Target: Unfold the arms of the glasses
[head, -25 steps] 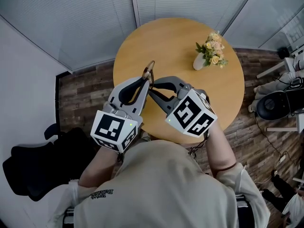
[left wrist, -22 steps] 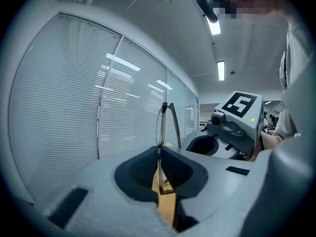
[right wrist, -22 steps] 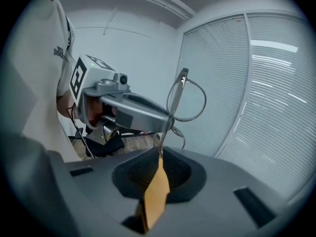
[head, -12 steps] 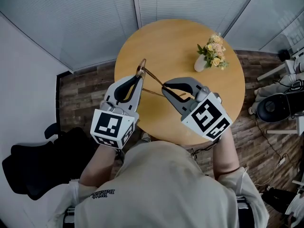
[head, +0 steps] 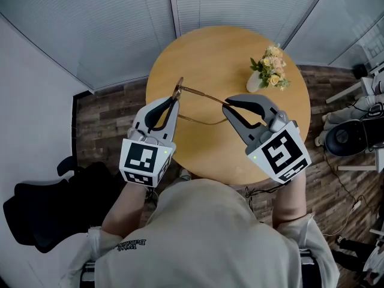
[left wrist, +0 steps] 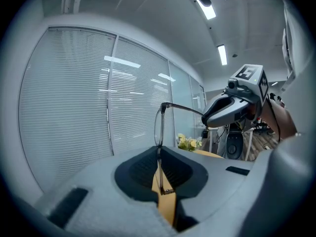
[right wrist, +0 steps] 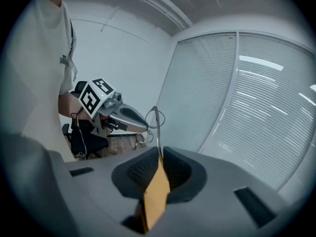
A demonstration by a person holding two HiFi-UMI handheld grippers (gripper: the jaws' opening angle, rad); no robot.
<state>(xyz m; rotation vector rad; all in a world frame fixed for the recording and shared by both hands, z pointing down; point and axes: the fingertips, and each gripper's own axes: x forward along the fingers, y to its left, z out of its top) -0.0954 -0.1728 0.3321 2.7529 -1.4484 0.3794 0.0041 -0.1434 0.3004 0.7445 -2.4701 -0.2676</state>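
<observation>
Toward 3 o'clock, the right gripper (head: 230, 105) has swung one arm (head: 204, 95) of the glasses (head: 179, 89) out, clenched on its tip. The left gripper (head: 174, 101) clamps the frame above the round table (head: 210, 53). The second arm (head: 201, 122) seems open too, so the task looks nearly done.

Thin glossy metal glasses (left wrist: 158, 126); smooth matt wooden table (head: 240, 47)
</observation>
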